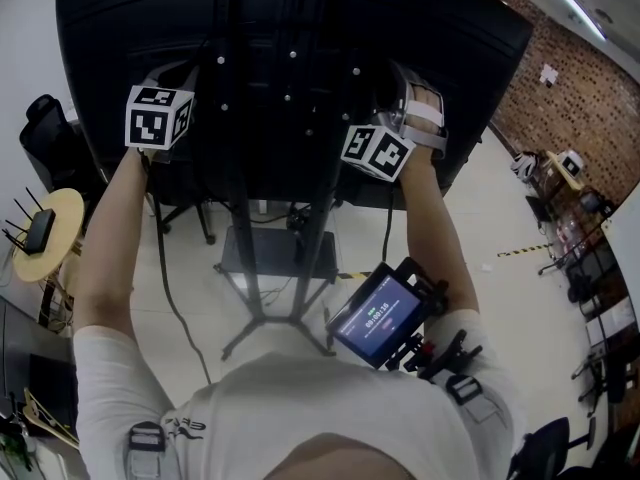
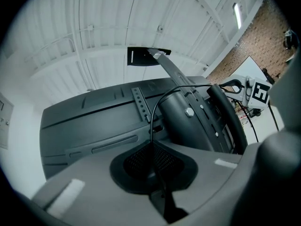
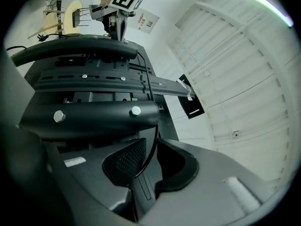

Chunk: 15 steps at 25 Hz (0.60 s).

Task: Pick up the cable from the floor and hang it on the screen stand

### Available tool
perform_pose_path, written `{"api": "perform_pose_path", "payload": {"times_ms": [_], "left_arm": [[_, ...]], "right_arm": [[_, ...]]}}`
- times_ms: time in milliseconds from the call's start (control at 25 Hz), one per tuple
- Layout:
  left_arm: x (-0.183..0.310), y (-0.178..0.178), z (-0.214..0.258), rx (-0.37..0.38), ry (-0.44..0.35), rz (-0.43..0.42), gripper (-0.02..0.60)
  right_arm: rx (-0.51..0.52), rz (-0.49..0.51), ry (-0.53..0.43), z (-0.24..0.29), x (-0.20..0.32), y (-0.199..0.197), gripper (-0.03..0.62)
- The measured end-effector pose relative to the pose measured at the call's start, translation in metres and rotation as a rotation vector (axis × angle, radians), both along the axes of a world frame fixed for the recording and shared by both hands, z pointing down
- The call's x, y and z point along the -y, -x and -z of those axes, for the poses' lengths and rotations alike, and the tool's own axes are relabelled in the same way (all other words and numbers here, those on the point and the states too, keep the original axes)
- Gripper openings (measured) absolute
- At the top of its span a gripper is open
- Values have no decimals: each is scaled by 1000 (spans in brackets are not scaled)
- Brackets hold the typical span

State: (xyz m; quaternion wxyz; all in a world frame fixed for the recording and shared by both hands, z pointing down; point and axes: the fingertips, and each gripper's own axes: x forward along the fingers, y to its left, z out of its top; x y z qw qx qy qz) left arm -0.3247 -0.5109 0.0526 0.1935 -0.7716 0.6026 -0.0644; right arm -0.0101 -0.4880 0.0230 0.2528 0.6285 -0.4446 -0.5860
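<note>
Seemingly well past the pick-up. Shows the thin black cable (image 2: 152, 126) up at the back of the large black flat screen (image 1: 120, 28), not down on the pale glossy floor (image 1: 500, 228). Pinched in the left gripper (image 2: 153, 147), jaws all but together on it with no gap showing; rises from there, arcs over and runs off toward the dark round cross-bar with hex bolts (image 2: 188, 121) on the black metal screen stand (image 1: 250, 268). Passes through the right gripper (image 3: 151, 149) too, jaws standing about half open: lies along the ribbed pad (image 3: 129, 161) on one side, with a clear gap to the other, so loosely guided there and not clamped. Climbs from that gap to the lower edge of the cross-bar and seems to go on behind it. Looks draped on the mount hardware already, yet cannot tell whether hooked over anything or merely laid against it. Judged as late in the hanging step: lifting done, routing across the stand's back mostly done. Left to do, probably: seat the run firmly enough to stay without help, then release on the left and draw both grippers clear. Worth noting a dark cord (image 1: 165, 283) trailing down past the left forearm to the floor; cannot tell whether part of the same cable or something else
</note>
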Motion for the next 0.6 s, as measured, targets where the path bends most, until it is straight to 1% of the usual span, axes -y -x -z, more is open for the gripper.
{"api": "perform_pose_path", "payload": {"times_ms": [120,240,400,600], "left_arm": [[1,1,0,5,2,12,14],[3,2,0,12,12,33,14],[6,0,-1,20,27,59,14],[3,-1,-2,15,15,71,14]], "right_arm": [[18,22,-13,4,-3,-1,64],[19,10,7,9,2,-1,40],[5,-24,62,8,15,-1,40],[2,-12,64,4,14,3,47]]}}
